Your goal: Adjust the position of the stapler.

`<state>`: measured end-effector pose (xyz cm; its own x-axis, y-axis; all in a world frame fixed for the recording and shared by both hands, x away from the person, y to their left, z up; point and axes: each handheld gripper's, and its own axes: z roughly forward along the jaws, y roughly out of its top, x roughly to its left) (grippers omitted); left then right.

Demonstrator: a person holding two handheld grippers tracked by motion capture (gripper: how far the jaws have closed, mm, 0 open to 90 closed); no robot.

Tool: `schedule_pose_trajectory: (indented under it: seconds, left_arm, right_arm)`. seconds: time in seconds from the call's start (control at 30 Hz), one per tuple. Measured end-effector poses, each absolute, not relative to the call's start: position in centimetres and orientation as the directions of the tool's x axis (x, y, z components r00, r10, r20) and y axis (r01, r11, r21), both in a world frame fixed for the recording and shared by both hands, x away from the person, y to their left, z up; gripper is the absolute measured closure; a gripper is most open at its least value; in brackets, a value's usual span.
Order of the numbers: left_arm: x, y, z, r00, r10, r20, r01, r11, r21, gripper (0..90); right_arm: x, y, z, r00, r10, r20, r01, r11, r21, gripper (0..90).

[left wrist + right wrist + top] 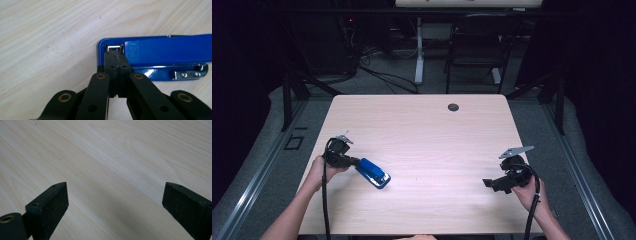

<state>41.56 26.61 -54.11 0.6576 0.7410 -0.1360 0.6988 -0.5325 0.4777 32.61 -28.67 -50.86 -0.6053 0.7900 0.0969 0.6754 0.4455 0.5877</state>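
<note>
1. Light wood table (427, 135) takes up the centre of the high view, small dark grommet hole (453, 107) near its far edge, upper middle of the frame
2. Blue stapler (373, 173) lies flat on the table in the lower left of the high view, long axis running diagonally from upper left to lower right
3. Left gripper (353, 161) sits at the stapler's upper-left end, held by the person's left hand (323, 169), forearm coming in from the bottom left corner
4. Black cable (325, 200) drops from the left gripper down to the bottom edge
5. In the left gripper view the stapler (160, 56) stretches across the right half of the frame, blue top arm over blue base, silver metal plate on the base at far right
6. Left gripper (116, 58) jaws are pressed together, pads meeting with no gap, tips right at the stapler's hinge end by the silver metal piece; tips touch or overlap that end, cannot tell if anything is caught between the pads
7. Right gripper (490, 184) is in the lower right of the high view, held by the right hand (528, 189), well apart from the stapler, pointing left across the table
8. In the right gripper view the right gripper (115, 197) jaws are spread wide, one pad lower left, one lower right, bare wood grain between them, nothing held
9. Dark floor, black chair (477, 45) and white desk leg (419, 50) lie beyond the table at the top of the high view
</note>
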Motion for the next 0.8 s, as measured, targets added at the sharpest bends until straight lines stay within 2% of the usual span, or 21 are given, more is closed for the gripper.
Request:
schedule_pose_trajectory:
  seconds: [0.23,0.33,0.53,0.8]
  left_arm:
    - [41.7,26.9,-54.3,0.649,0.738,-0.185,0.715,-0.508,0.48,90.0]
    - [41.5,26.1,-54.3,0.673,0.707,-0.217,0.705,-0.524,0.477,90.0]
    - [41.0,24.2,-54.1,0.709,0.681,-0.185,0.673,-0.574,0.465,90.0]
    - [40.5,22.5,-54.2,0.734,0.642,-0.222,0.659,-0.595,0.459,90.0]
  right_arm:
    - [32.7,-28.4,-50.9,-0.609,0.787,0.099,0.678,0.453,0.579,6.1]
    - [32.8,-28.3,-51.0,-0.611,0.787,0.088,0.674,0.459,0.579,6.1]
    - [32.7,-28.1,-51.0,-0.614,0.785,0.09,0.676,0.463,0.574,6.1]
    - [32.7,-27.2,-51.1,-0.631,0.766,0.124,0.677,0.467,0.569,6.5]
